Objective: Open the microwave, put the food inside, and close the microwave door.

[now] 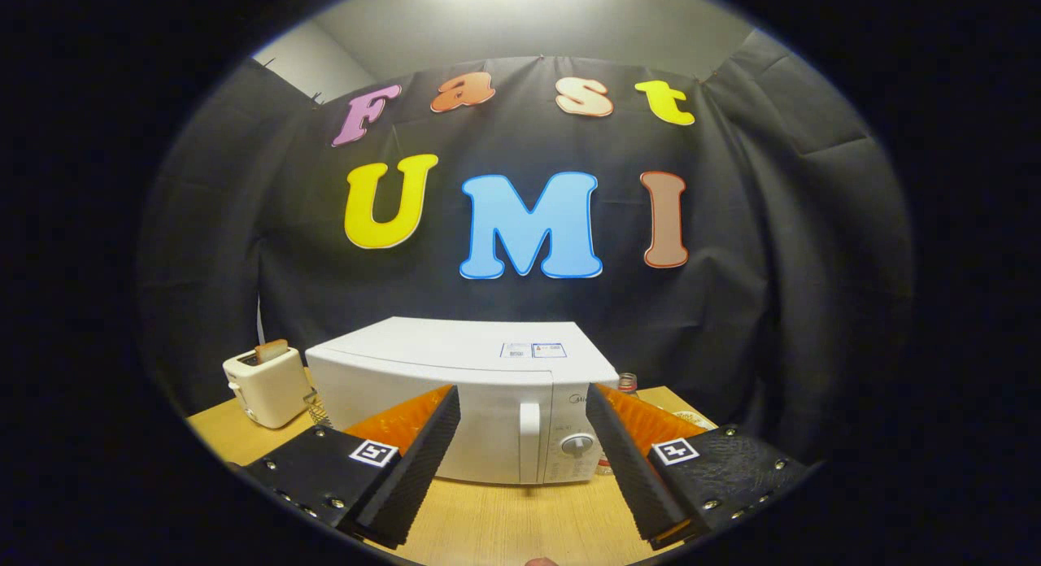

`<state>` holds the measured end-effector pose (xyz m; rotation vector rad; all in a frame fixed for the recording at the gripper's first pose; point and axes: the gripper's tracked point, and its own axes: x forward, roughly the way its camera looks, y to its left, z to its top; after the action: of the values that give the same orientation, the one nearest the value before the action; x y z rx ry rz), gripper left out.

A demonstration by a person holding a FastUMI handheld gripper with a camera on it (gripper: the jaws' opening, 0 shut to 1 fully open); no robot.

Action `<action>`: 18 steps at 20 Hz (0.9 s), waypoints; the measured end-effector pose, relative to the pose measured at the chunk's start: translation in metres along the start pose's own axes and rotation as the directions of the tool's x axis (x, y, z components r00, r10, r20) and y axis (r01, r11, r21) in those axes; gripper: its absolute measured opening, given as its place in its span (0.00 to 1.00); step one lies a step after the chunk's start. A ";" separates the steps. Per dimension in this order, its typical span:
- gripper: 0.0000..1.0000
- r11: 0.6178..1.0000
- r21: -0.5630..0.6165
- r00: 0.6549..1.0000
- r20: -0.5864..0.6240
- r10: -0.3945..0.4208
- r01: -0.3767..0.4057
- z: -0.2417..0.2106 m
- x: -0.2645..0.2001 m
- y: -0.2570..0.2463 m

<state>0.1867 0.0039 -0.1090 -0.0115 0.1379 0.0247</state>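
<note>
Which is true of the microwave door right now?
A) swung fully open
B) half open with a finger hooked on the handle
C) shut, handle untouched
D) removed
C: the microwave door sits flush with its front, and its vertical handle stands clear beyond the open gripper, whose fingers are spread wide and touch nothing.

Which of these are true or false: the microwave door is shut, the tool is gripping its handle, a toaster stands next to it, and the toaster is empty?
1. The microwave door is shut. True.
2. The tool grips the door handle. False: its fingers are spread open, with the handle ahead between them, untouched.
3. A toaster stands beside the microwave on the table. True.
4. The toaster is empty. False: a slice of bread sticks out of it.
</note>
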 end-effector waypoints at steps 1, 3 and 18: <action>0.98 1.000 0.000 1.000 -0.019 -0.004 0.004 -0.009 0.009 -0.002; 0.98 1.000 0.004 0.998 -0.055 -0.001 0.002 -0.027 0.027 -0.004; 0.71 1.000 0.009 0.977 -0.213 0.011 -0.009 -0.116 0.103 -0.007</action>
<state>0.2731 -0.0020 -0.2378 -0.0053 0.3530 0.0328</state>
